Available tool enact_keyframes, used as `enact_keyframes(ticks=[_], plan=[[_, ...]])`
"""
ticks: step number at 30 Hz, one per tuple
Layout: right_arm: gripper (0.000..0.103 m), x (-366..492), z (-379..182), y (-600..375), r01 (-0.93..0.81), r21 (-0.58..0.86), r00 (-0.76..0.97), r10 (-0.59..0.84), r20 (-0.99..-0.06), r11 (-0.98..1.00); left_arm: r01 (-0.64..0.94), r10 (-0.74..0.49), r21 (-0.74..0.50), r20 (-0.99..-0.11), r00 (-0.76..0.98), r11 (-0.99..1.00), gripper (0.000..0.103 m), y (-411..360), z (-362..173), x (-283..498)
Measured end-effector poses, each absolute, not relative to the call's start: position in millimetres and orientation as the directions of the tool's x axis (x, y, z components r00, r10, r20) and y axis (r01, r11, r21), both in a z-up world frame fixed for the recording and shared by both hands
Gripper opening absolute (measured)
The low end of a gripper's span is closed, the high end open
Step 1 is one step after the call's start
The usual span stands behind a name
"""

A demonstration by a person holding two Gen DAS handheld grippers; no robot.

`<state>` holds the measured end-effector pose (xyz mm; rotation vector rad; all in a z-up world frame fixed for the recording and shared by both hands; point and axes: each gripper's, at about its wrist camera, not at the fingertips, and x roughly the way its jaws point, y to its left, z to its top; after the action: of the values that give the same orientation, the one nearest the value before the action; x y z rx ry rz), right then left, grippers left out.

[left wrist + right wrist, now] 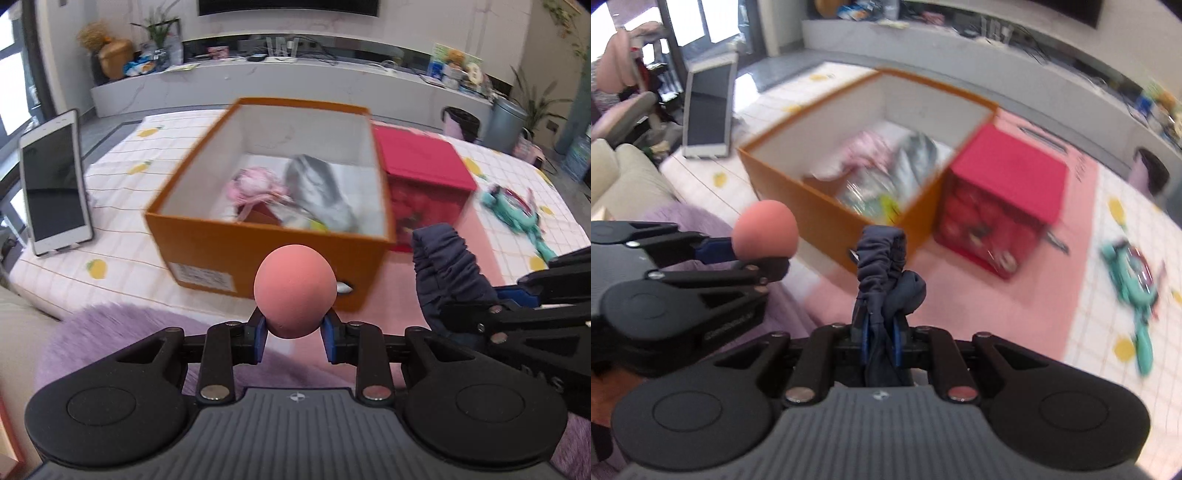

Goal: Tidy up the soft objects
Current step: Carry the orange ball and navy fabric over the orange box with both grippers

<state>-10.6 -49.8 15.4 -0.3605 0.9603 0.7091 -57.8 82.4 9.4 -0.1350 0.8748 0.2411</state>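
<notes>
My left gripper [294, 330] is shut on a pink foam ball [294, 290] and holds it in the air just in front of the open orange box [229, 254]. The box holds a pink plush item [255, 186] and a grey soft item [321, 192]. My right gripper [881, 338] is shut on a dark navy cloth [882, 269], held up in front of the orange box [798, 199]. The ball [766, 229] and left gripper also show at the left of the right wrist view. The navy cloth [443, 269] shows at the right of the left wrist view.
A red box [421, 166] stands against the orange box's right side. A teal toy [517, 210] lies on the checked tablecloth [122, 236] at the right. A tablet [55, 184] leans upright at the left. A purple fluffy cushion [103, 339] lies below the grippers.
</notes>
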Motion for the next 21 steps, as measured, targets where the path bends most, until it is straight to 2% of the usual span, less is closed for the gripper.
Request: enact_keyframes(ticks=[13,17,21], plan=[[0.010,68,27,14,-0.680,0.031,0.416,0.420,-0.806,0.733,-0.380,0.256,-0.034,-0.683,0.684,0.924,0.034,155,45,-12],[0.010,94,24,32,-0.665,0.005,0.448,0.404,-0.798,0.747,-0.333,0.218,-0.048,-0.666,0.713,0.942,0.034,175,43,10],[0.010,123,13,54,-0.672,-0.013,0.449,0.393,-0.802,0.740,-0.278,0.121,-0.103,-0.722,0.681,0.955,0.035,191,27,35]])
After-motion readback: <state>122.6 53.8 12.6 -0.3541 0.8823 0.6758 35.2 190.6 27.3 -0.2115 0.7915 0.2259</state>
